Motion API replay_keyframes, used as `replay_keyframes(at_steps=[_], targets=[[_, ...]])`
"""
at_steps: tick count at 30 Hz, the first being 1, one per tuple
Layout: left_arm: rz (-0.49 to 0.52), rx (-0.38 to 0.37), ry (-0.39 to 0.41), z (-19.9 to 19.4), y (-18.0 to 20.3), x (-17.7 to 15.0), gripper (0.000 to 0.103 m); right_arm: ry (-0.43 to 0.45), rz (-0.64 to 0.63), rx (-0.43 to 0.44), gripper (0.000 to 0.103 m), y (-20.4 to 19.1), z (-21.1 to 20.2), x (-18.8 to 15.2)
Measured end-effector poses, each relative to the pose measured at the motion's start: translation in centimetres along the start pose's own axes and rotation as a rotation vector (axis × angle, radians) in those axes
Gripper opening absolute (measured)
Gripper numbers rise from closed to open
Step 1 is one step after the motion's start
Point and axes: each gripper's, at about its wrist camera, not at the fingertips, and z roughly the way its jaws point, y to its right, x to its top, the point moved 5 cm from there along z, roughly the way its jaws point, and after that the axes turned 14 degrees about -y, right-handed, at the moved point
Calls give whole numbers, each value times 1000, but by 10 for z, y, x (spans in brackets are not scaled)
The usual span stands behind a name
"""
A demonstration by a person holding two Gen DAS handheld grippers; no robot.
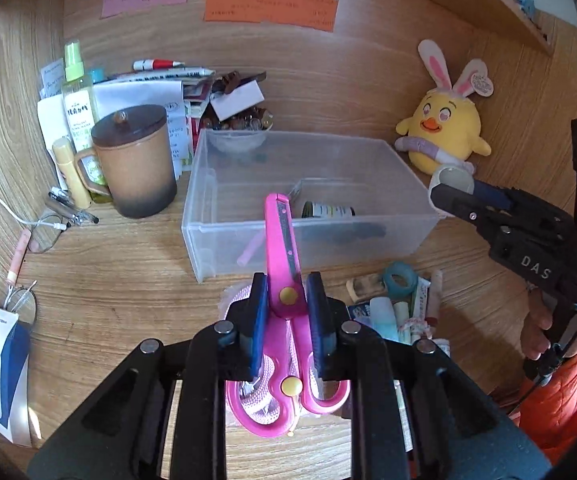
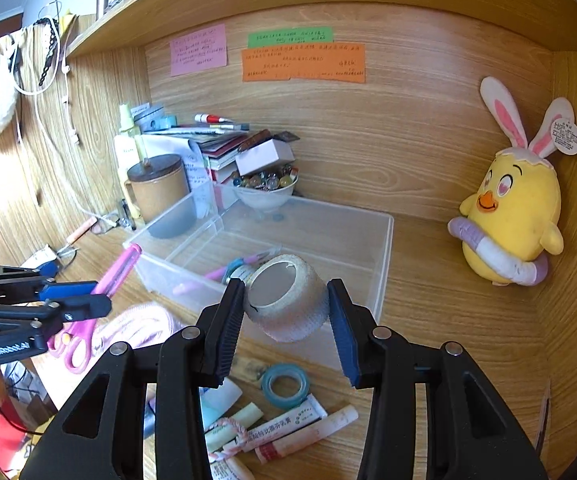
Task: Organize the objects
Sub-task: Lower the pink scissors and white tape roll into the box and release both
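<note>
Pink scissors (image 1: pixel 282 264) are clamped at the pivot by the left gripper (image 1: pixel 287 300), blades pointing over the near wall of a clear plastic bin (image 1: pixel 404 160) on the desk (image 1: pixel 128 272). The right gripper (image 2: pixel 286 300) holds a pale tape roll (image 2: pixel 288 300) above the bin's near-right corner.

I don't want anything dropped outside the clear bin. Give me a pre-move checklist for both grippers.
1. Left gripper holds the pink scissors: ok, pads close around the pivot.
2. Right gripper holds the white tape roll: ok, roll sits between the pads.
3. Clear bin open on top: ok.
4. Free floor in the bin: ok, only a few small items inside.
5. Scissor blades closed: ok.
6. Scissor tips past the bin's near wall: cannot tell.
</note>
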Motion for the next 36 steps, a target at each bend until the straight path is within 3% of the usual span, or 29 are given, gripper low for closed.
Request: replay_keyframes(at_steps=[5, 11, 26, 36], targets=[[10, -8, 66, -15, -1, 25, 19, 4, 5, -18, 39, 5, 4, 14], [24, -1, 76, -11, -8, 58, 19, -26, 14, -31, 39, 11, 21, 27], [41, -4, -132, 72, -22, 101, 19, -221, 21, -7, 39, 16, 96, 36], [77, -31, -191, 94, -13, 110, 19, -283, 48, -9, 39, 18, 121, 41]])
